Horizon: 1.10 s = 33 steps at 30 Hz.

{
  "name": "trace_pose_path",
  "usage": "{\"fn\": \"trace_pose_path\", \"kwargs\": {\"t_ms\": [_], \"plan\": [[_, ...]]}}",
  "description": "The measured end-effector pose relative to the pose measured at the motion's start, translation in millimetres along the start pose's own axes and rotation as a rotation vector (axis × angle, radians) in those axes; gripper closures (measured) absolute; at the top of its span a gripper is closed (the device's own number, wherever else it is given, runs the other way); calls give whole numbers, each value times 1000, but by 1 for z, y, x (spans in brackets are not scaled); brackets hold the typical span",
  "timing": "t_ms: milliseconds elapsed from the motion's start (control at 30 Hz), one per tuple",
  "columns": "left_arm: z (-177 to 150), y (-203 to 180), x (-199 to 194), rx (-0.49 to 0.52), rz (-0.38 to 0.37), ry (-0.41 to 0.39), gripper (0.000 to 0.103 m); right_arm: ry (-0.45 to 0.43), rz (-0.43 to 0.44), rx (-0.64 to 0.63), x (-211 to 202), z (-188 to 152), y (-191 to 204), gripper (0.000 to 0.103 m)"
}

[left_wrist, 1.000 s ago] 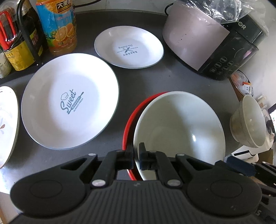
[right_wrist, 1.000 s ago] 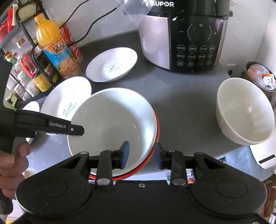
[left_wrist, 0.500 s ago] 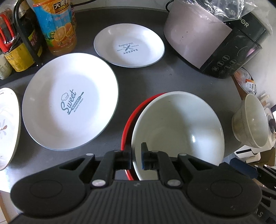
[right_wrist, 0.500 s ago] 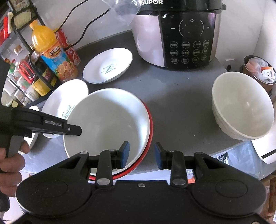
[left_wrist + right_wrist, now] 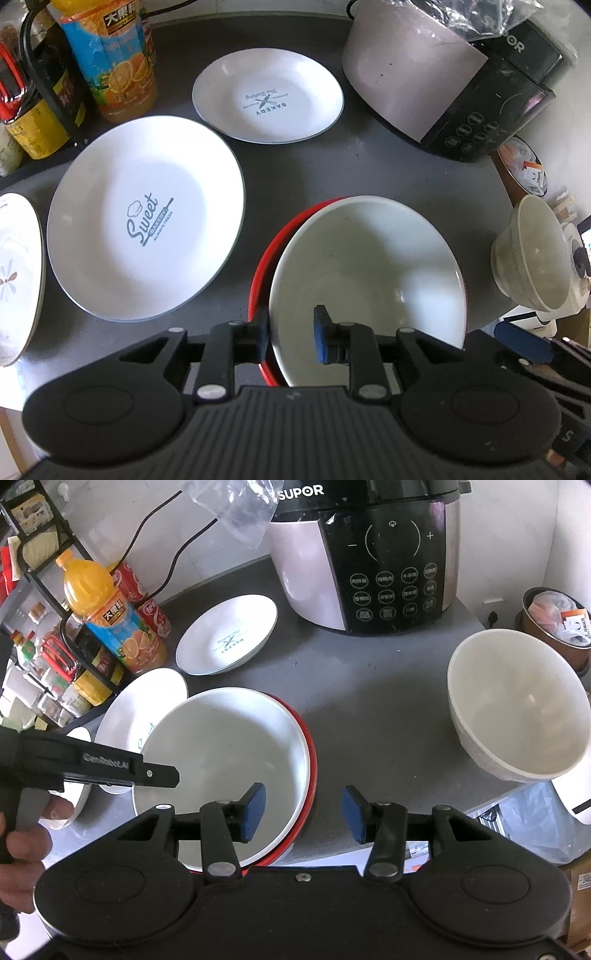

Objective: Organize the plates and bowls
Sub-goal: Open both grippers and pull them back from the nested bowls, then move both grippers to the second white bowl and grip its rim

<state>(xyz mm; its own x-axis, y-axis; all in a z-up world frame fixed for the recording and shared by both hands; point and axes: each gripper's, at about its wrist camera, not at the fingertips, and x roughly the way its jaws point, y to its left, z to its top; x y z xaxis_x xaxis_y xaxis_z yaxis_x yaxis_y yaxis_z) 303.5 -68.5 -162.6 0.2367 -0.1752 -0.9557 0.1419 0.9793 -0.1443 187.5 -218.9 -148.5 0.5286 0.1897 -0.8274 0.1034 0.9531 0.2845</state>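
Left wrist view: the gray counter [image 5: 369,162] carries everything, and the white bowl [image 5: 365,280] nested in a red bowl [image 5: 266,266] serves as the landmark. Behind and to the right of it stands the rice cooker [image 5: 443,85]. To its left lies the large plate [image 5: 144,218] printed "Sweet", close beside the red rim but apart from it. Behind the white bowl, toward the cooker, sits the small plate [image 5: 267,94] printed "Bakery". Far left of it, a flowered plate [image 5: 18,277] is cut off by the frame edge. To its right, at the counter's edge, stands a cream bowl [image 5: 532,254], well apart. An orange juice bottle [image 5: 114,62] stands behind the large plate.

The left gripper [image 5: 291,334] straddles the near rims of the stacked bowls; its jaws have just been opening to a narrow gap and no longer press on the rims. The right gripper [image 5: 301,814] has also just been opening, moderately wide, one finger over the white bowl's inside and the other outside over the counter, gripping nothing.
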Motion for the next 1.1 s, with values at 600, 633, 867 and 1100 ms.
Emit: {"fn": "trace_pose_path", "kwargs": {"t_ms": [600,633,867,1100], "plan": [[12,-20,-29,36,52,-97,33,-37,29,56,-8,6,-25,42],[13,-24,-30,38,49,-105,31,-49,27,67,-12,6,-30,41],[25,-64,-30,109,40,-142,26,-82,-10,137,-25,7,-64,39],[32,-104,-22,161,24,-147,25,-84,-36,203,-33,3,-99,39]]}}
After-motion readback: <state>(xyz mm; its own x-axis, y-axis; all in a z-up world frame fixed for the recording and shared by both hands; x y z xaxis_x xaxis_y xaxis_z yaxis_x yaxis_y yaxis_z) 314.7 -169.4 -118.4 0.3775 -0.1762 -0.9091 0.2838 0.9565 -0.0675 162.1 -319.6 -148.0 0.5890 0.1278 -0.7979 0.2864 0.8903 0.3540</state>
